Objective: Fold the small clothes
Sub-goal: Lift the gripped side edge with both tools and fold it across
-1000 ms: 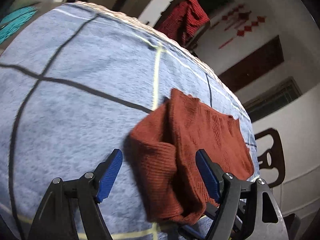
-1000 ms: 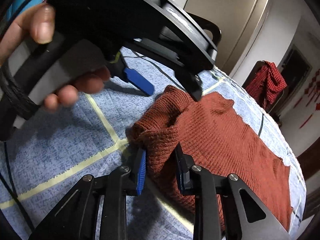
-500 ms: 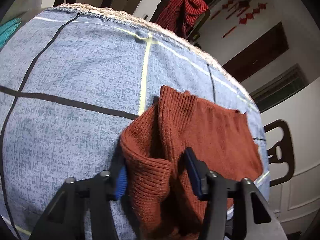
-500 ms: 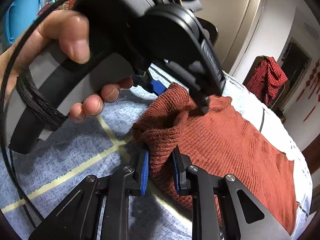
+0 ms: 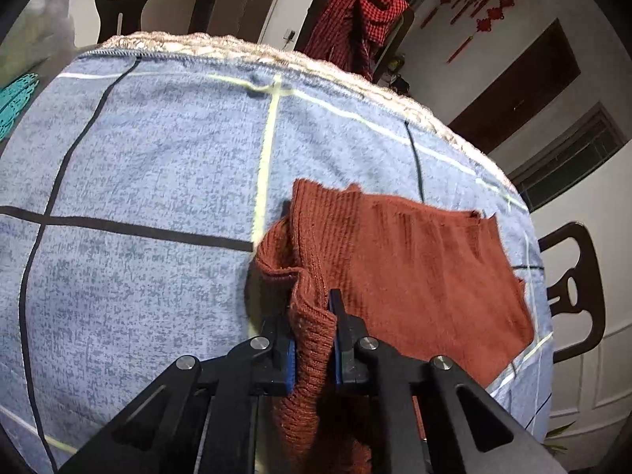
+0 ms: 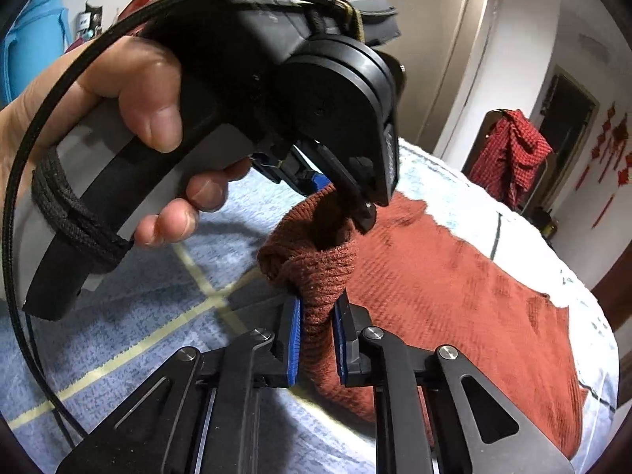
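Note:
A rust-red knitted garment lies on a table covered by a blue checked cloth. My left gripper has its blue pads pressed on a bunched corner of the knit's near edge, and its jaws are still closing. My right gripper pinches another fold of the same garment, its jaws closing too. In the right wrist view the left gripper, held by a hand, grips the knit just beyond my right one. The gathered edge is lifted off the cloth between the two grippers.
A red checked cloth hangs over a chair back beyond the table's far edge. A dark wooden chair stands at the right side. A blue jug is at the far left in the right wrist view.
The left gripper's jaws went from wide apart around the bunched edge to pressed on it, and it lifted a little. The right gripper's jaws tightened on their fold.

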A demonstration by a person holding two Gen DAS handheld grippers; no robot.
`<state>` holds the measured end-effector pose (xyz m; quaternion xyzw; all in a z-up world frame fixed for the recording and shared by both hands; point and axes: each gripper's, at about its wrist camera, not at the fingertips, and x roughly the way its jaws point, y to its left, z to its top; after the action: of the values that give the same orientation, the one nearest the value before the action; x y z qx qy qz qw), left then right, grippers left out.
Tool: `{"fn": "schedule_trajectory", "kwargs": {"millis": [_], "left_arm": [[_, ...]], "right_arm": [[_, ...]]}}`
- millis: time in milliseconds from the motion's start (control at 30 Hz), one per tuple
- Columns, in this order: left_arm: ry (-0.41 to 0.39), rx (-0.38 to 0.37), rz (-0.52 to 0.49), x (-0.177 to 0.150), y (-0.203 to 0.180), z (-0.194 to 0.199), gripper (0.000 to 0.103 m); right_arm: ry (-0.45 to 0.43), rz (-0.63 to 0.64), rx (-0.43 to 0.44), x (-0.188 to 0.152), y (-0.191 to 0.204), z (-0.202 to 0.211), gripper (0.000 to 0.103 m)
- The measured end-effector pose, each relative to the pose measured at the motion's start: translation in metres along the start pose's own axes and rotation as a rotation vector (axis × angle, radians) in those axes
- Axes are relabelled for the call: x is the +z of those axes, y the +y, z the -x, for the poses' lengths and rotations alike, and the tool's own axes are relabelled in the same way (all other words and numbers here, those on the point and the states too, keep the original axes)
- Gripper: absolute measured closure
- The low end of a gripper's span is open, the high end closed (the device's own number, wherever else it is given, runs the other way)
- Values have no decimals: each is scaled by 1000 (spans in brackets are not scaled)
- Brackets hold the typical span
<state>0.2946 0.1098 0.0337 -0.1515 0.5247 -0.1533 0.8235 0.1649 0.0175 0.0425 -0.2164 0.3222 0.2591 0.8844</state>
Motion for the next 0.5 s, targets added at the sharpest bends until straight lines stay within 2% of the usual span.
{"fn": "schedule_trajectory", "kwargs": {"millis": [300,500], "left_arm": [[-49,-21,-45,10,-45,21,88],[-61,20,-111,12,-83,24,88]], "right_arm": [[-83,-71,-51,-2,-24,33,90],[-109,-116,-88,-11,-41,54,90]]}}
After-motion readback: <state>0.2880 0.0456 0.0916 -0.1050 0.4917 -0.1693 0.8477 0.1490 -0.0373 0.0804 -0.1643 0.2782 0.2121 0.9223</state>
